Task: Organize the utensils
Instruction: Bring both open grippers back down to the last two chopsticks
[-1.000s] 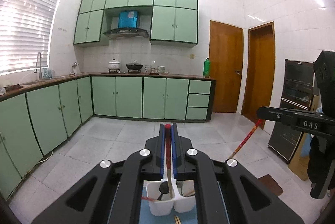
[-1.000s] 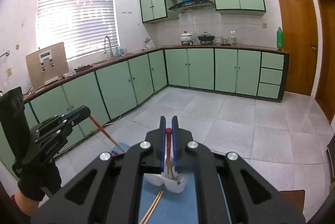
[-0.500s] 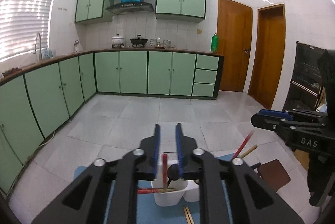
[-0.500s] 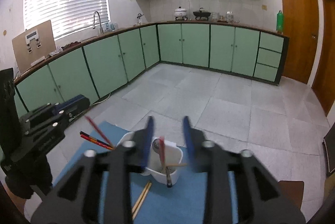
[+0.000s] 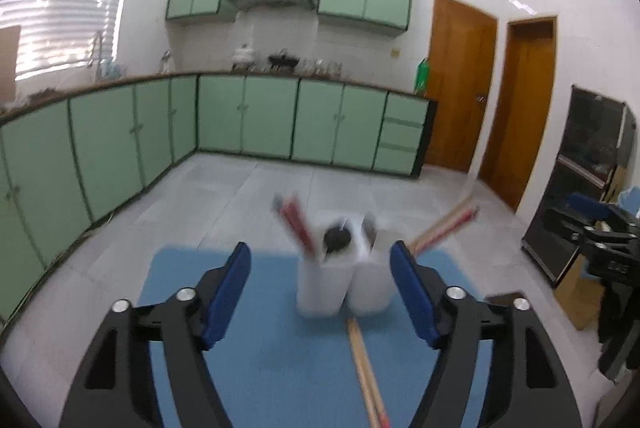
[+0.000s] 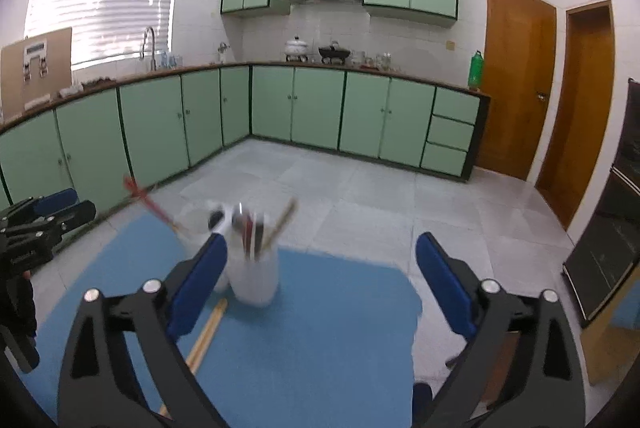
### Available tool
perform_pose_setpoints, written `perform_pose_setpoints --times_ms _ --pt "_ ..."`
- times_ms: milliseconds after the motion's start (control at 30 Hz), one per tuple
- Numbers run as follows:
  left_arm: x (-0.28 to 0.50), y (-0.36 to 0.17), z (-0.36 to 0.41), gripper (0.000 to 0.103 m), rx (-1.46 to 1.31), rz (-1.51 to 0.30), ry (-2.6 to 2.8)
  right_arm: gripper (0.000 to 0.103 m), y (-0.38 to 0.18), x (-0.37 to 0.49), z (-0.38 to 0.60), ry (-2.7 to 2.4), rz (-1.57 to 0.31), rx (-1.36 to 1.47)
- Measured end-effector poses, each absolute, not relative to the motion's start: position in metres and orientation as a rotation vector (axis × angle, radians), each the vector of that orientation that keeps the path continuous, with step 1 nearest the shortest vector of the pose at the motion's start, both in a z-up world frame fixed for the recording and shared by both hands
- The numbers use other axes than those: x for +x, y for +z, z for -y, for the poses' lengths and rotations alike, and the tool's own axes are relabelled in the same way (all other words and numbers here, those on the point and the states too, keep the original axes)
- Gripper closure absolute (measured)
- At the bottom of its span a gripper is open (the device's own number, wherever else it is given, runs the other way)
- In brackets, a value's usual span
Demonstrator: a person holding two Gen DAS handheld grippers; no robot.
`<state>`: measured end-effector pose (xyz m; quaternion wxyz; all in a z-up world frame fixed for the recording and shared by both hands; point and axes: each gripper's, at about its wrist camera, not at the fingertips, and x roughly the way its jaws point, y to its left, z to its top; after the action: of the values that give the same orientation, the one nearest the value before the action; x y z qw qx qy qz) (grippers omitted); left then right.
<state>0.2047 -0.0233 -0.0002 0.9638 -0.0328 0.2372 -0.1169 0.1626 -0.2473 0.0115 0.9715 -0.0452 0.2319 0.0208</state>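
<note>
A white two-cup utensil holder (image 5: pixel 340 288) stands on a blue mat (image 5: pixel 248 348). Its left cup holds red chopsticks (image 5: pixel 294 224) and a black spoon (image 5: pixel 338 240); wooden and red chopsticks (image 5: pixel 444 228) lean out of the right one. A wooden pair (image 5: pixel 364 368) lies on the mat. My left gripper (image 5: pixel 322 288) is opening, its pads wide of the holder and touching nothing. In the right wrist view my right gripper (image 6: pixel 322 282) is also opening and empty. It hangs right of the holder (image 6: pixel 256 276), beside the loose wooden pair (image 6: pixel 204 336).
Each gripper shows in the other's view: the right gripper (image 5: pixel 600 240), the left gripper (image 6: pixel 40 216). A black glass-fronted cabinet (image 6: pixel 616 228) stands to the right. Green cabinets (image 6: pixel 320 108) line the far walls across a tiled floor. The mat ends just behind the holder.
Both grippers were shut on a red chopstick a second ago. They have let go, opened wide and come down toward the mat. The chopsticks now stand in the holder.
</note>
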Motion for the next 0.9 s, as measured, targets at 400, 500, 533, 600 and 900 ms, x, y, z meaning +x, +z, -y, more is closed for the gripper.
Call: perform_pose_setpoints --times_ms 400,500,533,600,900 --pt "0.164 -0.133 0.017 0.021 0.028 -0.744 -0.132 0.006 -0.131 0.105 0.212 0.062 -0.725 0.052" --pt "0.159 -0.146 0.014 0.021 0.055 -0.766 -0.114 0.006 -0.149 0.101 0.201 0.077 -0.771 0.075" --pt "0.158 -0.150 0.010 0.021 0.068 -0.773 -0.108 0.006 -0.155 0.100 0.196 0.083 -0.789 0.083" --pt "0.156 -0.155 0.009 0.021 0.077 -0.787 -0.101 0.006 -0.163 0.096 0.185 0.095 -0.810 0.088" --pt "0.151 -0.163 -0.007 0.021 0.057 -0.827 -0.062 0.006 -0.172 0.088 0.148 0.131 -0.848 0.052"
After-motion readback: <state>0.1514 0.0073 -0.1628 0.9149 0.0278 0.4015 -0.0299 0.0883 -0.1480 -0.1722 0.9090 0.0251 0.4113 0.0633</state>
